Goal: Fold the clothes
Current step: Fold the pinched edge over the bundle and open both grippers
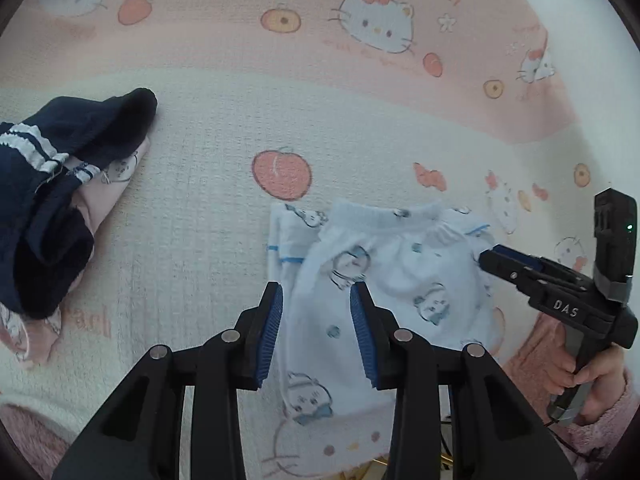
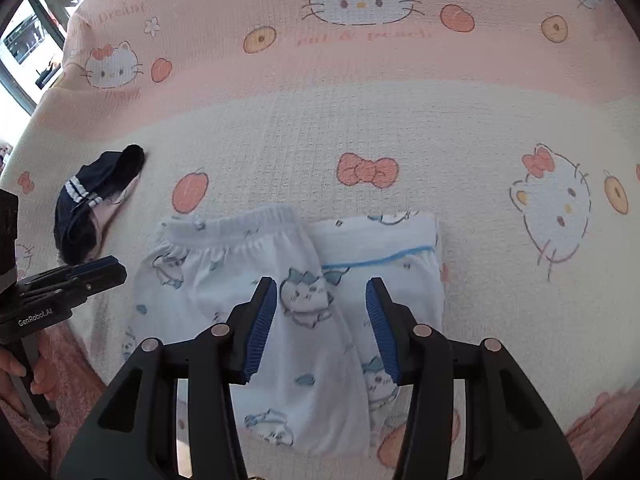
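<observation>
Shorts [image 2: 256,312], white with blue print, lie flat on the blanket [image 2: 360,120], waistband on the far side. Under them, showing past their right edge, a folded white top [image 2: 384,256] with blue trim. Dark navy garment [image 2: 96,204] sits crumpled well to the left of the shorts, on a pink one [image 1: 100,204].

Left gripper [image 1: 318,312]: jaws part open, pointing steeply down over the shorts' left half. Cloth shows between the pads [image 1: 272,328] in its own view, but no pinch or lifted fabric; judged empty. Right gripper [image 2: 322,320]: jaws wider, over the shorts' right half where they overlap the top; nothing held. In the left view the right gripper [image 1: 492,258] tip lies at the shorts' right edge. A hand [image 1: 596,372] grips its handle.

Judgement: shorts laid out or just set down; next fold or next garment pending.

Risks:
- Grabbing near the overlap could catch the top along with the shorts and drag both.
- Thin cloth may slip from a shallow pinch, leaving the fold skewed.
- Uneven lift between hands would twist the waistband.
</observation>
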{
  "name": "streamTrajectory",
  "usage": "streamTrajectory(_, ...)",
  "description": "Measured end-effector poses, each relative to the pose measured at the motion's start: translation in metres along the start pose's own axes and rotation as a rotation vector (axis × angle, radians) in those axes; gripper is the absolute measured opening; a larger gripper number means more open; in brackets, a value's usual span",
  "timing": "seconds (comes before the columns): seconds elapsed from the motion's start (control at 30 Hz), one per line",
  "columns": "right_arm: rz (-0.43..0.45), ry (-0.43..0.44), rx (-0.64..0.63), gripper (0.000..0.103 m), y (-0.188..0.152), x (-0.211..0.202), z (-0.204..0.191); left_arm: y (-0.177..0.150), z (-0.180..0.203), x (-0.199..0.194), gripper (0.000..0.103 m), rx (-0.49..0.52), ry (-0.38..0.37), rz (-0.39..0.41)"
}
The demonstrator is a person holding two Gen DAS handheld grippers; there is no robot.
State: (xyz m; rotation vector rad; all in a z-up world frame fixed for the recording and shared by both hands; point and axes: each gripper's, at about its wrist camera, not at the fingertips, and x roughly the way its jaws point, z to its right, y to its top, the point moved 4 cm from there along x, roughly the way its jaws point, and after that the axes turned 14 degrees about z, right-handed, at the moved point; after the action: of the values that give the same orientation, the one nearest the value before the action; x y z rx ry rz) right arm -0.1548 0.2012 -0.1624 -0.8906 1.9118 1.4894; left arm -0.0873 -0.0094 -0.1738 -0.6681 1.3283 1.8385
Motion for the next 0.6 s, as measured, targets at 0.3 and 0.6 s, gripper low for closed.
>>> streamTrajectory(0.3, -0.099, -0.112, -0.233, 0.044, -0.078, -0.014, -0.014, -0.053, -0.001, 0.014, 0.037, 0.143, 0.213, -0.164)
streamTrajectory(0.6, -0.087, -0.07, -0.183, 0.046, -0.084, -0.031, -0.014, -0.069, 0.044, 0.017, 0.037, 0.237, 0.064, -0.133)
